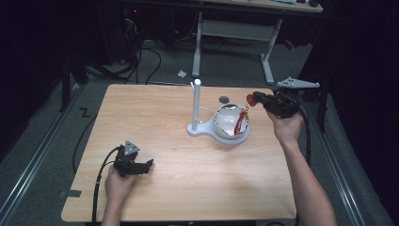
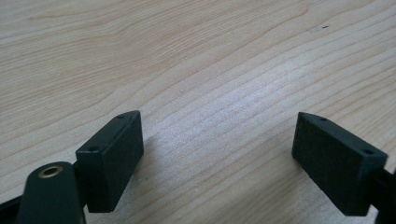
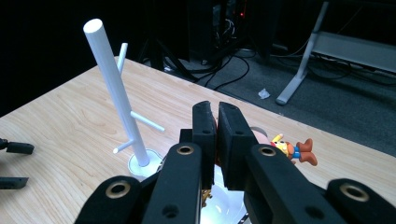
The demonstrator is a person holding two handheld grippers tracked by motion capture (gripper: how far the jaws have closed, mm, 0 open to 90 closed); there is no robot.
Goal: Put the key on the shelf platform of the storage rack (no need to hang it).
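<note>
At the right of the frame my right gripper [image 1: 252, 99] is clenched on a red strap [image 1: 241, 120] above the bowl [image 1: 225, 123]; my left gripper [image 1: 149, 165], lower left, rests released on the worktop [image 1: 188, 160].

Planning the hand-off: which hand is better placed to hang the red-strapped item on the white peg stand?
Right. The right gripper is shut on the red-strapped item above the bowl, beside the white peg stand. The left gripper rests open, far off.
</note>
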